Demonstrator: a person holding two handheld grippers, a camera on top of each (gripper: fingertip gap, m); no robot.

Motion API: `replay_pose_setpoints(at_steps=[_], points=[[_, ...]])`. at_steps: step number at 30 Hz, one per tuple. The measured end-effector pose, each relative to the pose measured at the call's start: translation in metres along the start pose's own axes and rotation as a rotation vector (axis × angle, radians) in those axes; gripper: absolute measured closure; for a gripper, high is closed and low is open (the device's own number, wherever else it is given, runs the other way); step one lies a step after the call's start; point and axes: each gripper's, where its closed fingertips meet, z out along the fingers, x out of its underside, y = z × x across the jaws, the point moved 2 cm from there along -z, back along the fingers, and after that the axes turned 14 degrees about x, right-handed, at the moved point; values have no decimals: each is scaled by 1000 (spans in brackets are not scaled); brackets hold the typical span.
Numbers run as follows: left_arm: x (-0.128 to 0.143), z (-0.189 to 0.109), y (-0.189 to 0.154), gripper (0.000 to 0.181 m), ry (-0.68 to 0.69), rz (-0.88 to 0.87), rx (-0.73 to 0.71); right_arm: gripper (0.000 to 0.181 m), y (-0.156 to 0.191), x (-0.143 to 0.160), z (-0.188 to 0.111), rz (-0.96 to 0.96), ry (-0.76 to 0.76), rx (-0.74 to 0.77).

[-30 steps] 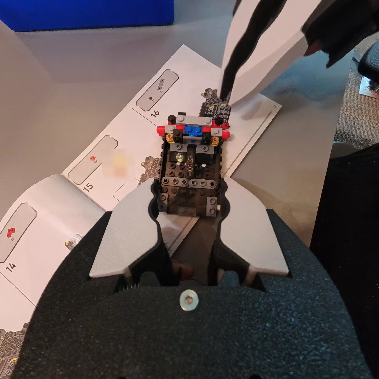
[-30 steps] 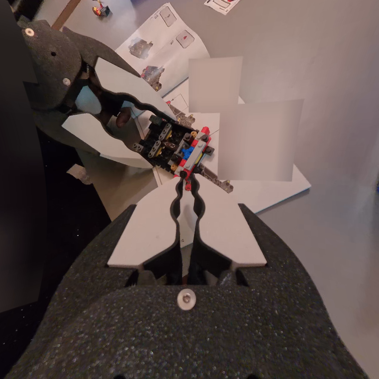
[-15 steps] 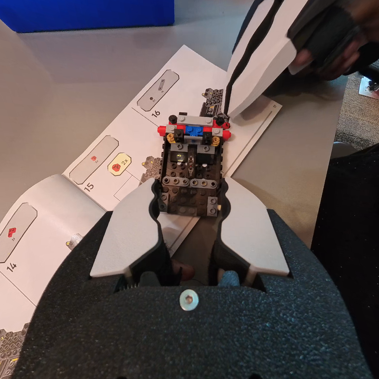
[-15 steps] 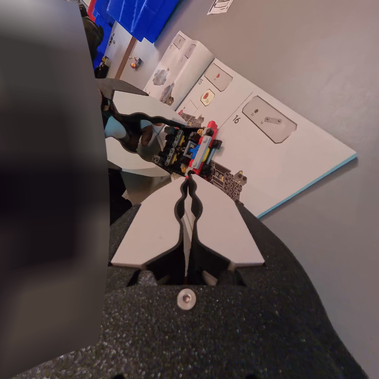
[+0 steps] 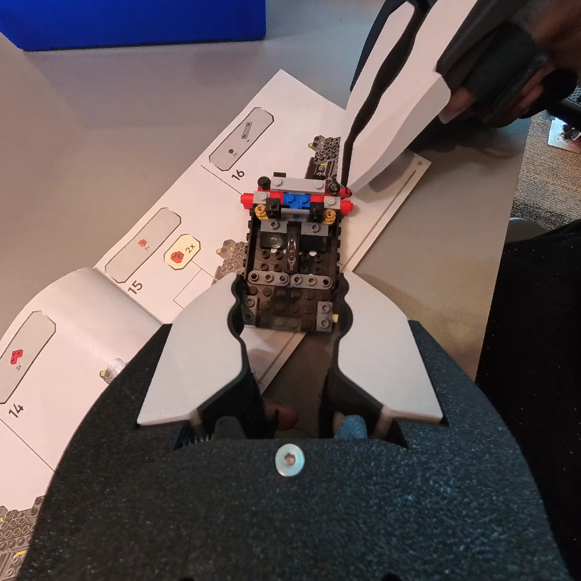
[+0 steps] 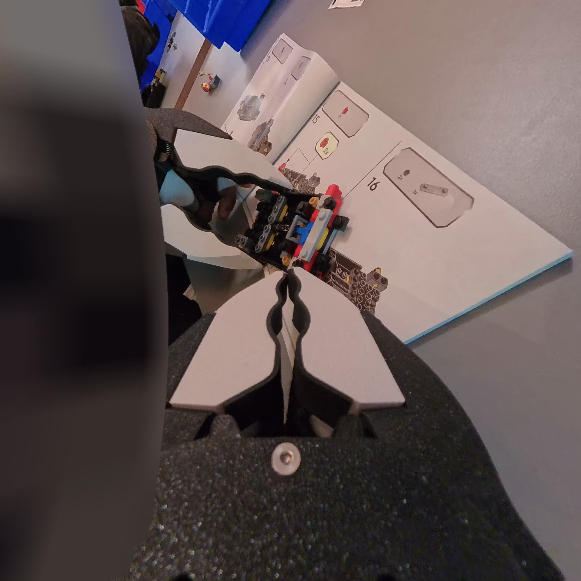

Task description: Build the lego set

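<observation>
Left gripper [image 5: 290, 301]: you clamp the rear of the lego car chassis [image 5: 292, 267]
Right gripper [image 6: 287, 274]: pinched narrow; any held piece, you cannot tell
Chassis place: over the instruction booklet [image 5: 195, 201]
Handling: light, stiff, studs pop off; grip the side walls
</observation>
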Motion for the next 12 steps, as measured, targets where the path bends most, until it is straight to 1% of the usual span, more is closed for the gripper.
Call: replay_pose_setpoints(at_steps=[7,12], points=[[0,0,0,124,-1,0,-1,178,-4,-1,-2,18,-11,16],[0,0,0,124,-3,0,-1,164,-8,-1,-5,110,15,5]])
